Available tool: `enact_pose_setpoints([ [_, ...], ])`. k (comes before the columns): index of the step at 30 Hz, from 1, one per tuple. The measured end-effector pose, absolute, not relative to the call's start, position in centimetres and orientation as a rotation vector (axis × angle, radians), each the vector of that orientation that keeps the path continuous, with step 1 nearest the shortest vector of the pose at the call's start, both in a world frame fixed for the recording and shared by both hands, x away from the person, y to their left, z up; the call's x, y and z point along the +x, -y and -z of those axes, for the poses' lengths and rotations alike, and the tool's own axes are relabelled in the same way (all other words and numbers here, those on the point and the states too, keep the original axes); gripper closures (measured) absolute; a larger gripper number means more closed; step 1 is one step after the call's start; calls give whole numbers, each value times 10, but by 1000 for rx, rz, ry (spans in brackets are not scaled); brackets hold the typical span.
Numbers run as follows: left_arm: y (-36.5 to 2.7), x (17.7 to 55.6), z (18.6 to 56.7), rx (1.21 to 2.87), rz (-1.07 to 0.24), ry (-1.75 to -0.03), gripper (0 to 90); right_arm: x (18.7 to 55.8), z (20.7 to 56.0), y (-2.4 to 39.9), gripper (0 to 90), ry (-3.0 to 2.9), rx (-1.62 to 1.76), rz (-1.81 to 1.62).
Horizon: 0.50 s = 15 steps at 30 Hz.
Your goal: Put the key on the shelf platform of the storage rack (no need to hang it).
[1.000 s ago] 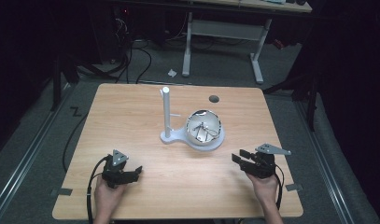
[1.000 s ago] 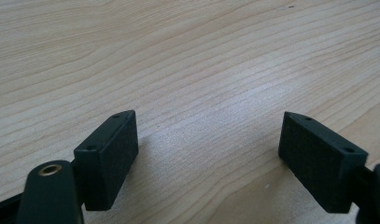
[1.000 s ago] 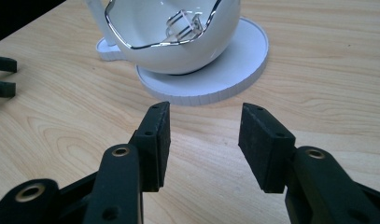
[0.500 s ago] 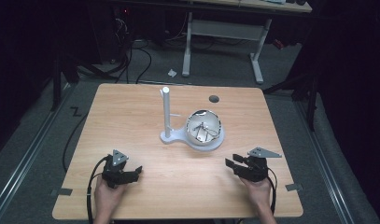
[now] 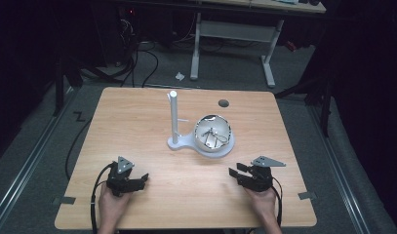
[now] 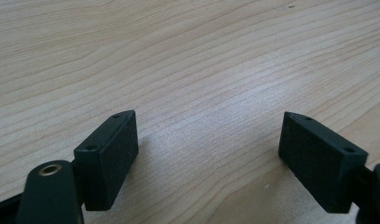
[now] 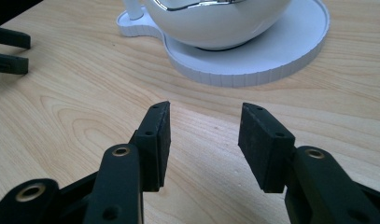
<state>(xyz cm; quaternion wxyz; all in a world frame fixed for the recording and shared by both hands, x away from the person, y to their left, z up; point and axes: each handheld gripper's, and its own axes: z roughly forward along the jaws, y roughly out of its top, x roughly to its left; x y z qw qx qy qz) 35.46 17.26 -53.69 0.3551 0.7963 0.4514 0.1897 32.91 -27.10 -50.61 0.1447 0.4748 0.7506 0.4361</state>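
Note:
A white stand (image 5: 184,143) with an upright pole (image 5: 173,114) sits at the table's middle. Its round base (image 7: 271,56) carries a white bowl (image 5: 213,134) with a mirror-like inside; what lies in it I cannot make out. My left gripper (image 5: 142,179) rests low at the near left, jaws wide apart over bare wood (image 6: 208,140). At the near right my right gripper (image 5: 235,174) points toward the bowl (image 7: 215,21), a short way from the base. Its jaws are open with nothing between them (image 7: 204,128).
The wooden table (image 5: 137,112) has a dark round hole (image 5: 224,103) near its far edge. Behind it stand a white desk frame (image 5: 235,29) and floor cables (image 5: 137,53). The left gripper's black fingers (image 7: 10,49) show at the right gripper view's top left.
The right gripper has shifted a little leftward and lower toward the tabletop. The left gripper, stand and bowl have stayed put.

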Motion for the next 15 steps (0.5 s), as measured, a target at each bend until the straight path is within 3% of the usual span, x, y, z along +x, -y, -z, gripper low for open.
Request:
enact_pose_setpoints([
  [15,-173,355,537,2057,-490,-1167,203,327,516,256,536,-2202,1328,-1207],
])
